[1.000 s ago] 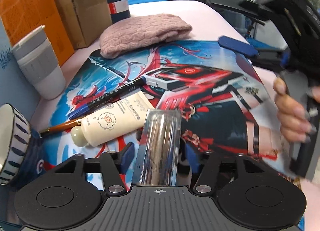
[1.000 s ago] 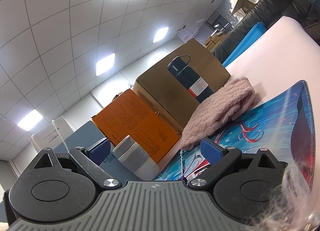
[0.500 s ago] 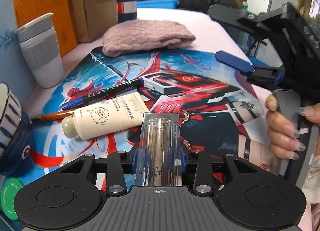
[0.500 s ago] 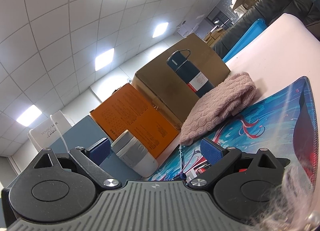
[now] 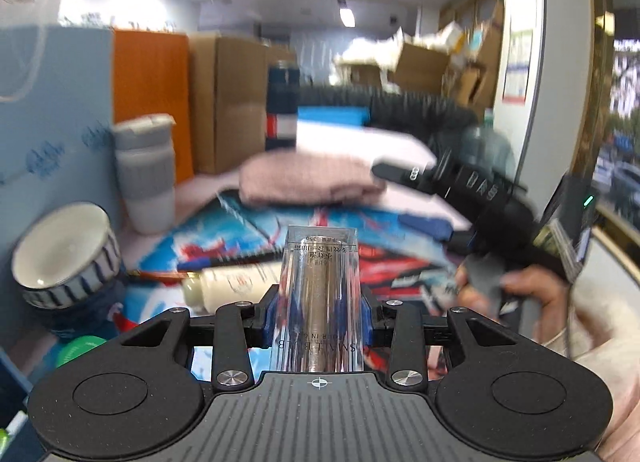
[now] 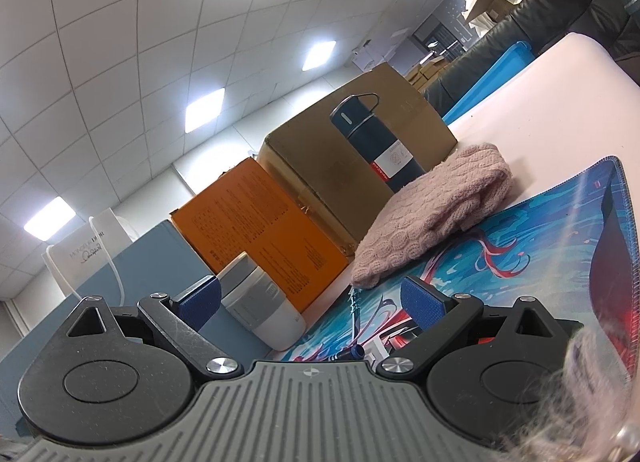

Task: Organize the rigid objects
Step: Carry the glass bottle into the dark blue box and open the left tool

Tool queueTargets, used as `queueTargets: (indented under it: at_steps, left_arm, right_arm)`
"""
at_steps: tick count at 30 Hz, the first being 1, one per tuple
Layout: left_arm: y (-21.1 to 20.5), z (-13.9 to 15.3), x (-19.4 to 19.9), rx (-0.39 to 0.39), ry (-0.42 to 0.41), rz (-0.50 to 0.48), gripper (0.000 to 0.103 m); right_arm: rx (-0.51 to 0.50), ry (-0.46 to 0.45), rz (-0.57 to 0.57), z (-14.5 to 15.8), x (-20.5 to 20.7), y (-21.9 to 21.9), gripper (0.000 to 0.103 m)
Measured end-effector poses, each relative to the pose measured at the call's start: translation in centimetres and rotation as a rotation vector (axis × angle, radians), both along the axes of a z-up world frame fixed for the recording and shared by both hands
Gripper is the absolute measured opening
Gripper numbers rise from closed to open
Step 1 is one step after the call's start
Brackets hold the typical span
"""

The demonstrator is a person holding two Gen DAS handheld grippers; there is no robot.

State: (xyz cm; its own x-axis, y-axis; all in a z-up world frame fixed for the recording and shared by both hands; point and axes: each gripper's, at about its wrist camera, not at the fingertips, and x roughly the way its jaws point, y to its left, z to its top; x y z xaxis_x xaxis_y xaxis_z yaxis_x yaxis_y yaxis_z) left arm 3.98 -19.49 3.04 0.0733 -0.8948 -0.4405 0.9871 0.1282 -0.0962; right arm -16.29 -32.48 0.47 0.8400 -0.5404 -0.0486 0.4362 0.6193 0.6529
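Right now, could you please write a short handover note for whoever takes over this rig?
Left gripper: shut on the clear plastic case with a silver tube inside, lifted off the printed mat.
Right gripper: open, empty, low over the mat.
On the mat: cream lotion bottle, pens, pink knitted cloth. The striped bowl and grey cup sit alongside.
Done: case picked up. Left: place it, then sort the bottle and pens.
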Motion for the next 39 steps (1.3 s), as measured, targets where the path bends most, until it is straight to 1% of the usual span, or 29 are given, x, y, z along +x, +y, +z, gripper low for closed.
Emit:
queueTargets:
  at_steps: [1, 4, 6, 9, 11, 14, 17, 19, 21, 22, 24, 26, 28, 30, 32, 34, 36, 39]
  left_arm:
    - [0.7, 0.4, -0.1, -0.023, -0.006, 0.008, 0.036]
    - [2.6, 2.1, -0.7, -0.067, -0.060, 0.015, 0.036]
    - [3.9, 3.4, -0.8, -0.087, -0.103, 0.018, 0.036]
    - [5.9, 5.4, -0.4, -0.100, -0.170, 0.054, 0.036]
    - [7.4, 6.6, 0.2, -0.090, -0.222, 0.095, 0.036]
    - [9.5, 8.1, 1.5, -0.065, -0.269, 0.165, 0.036]
    - [11.3, 8.8, 3.1, -0.027, -0.298, 0.232, 0.036]
    - [12.1, 8.8, 4.4, 0.017, -0.313, 0.288, 0.036]
    - [12.5, 8.7, 5.7, 0.074, -0.329, 0.337, 0.036]
    - [12.5, 8.5, 6.4, 0.104, -0.328, 0.351, 0.036]
    - [12.1, 7.9, 7.5, 0.163, -0.326, 0.365, 0.036]
    - [11.3, 7.0, 8.0, 0.238, -0.331, 0.341, 0.036]
    - [10.5, 6.0, 8.2, 0.318, -0.323, 0.289, 0.036]
    - [10.2, 4.7, 8.8, 0.381, -0.279, 0.255, 0.036]
    - [9.7, 3.4, 9.9, 0.436, -0.215, 0.247, 0.036]
    - [9.8, 2.2, 11.3, 0.461, -0.141, 0.255, 0.036]
    - [9.7, 1.2, 12.3, 0.469, -0.095, 0.272, 0.036]
    - [9.8, 0.8, 13.4, 0.433, -0.026, 0.285, 0.036]
  right_arm:
    - [-0.005, 0.008, 0.000, 0.0, 0.2, 0.1, 0.097]
    - [-0.019, 0.041, -0.006, 0.1, 0.6, 0.2, 0.097]
    - [-0.025, 0.054, -0.011, 0.1, 0.8, 0.2, 0.097]
    - [-0.027, 0.056, -0.022, 0.0, 0.9, 0.1, 0.097]
    - [-0.019, 0.054, -0.021, -0.1, 0.9, 0.0, 0.097]
    - [0.006, 0.046, 0.002, -0.3, 1.0, -0.4, 0.097]
    - [0.014, 0.042, 0.011, -0.3, 1.1, -0.4, 0.097]
    - [0.052, 0.022, 0.035, -0.4, 1.1, -0.4, 0.097]
    - [0.134, -0.020, 0.079, -0.5, 1.1, -0.1, 0.097]
    - [0.173, -0.043, 0.114, -0.6, 1.3, 0.3, 0.097]
    - [0.199, -0.052, 0.196, -0.4, 2.2, 1.6, 0.097]
    - [0.241, -0.033, 0.291, -0.1, 3.6, 3.3, 0.097]
    - [0.268, -0.045, 0.412, -0.2, 5.0, 4.8, 0.097]
    - [0.261, -0.039, 0.493, -0.2, 6.0, 6.1, 0.097]
    - [0.246, -0.016, 0.527, -0.4, 6.7, 6.6, 0.097]
    - [0.248, 0.011, 0.525, -0.6, 6.9, 6.8, 0.097]
    - [0.251, 0.037, 0.516, -0.8, 6.9, 6.7, 0.097]
    - [0.250, 0.038, 0.520, -1.0, 7.0, 6.3, 0.097]
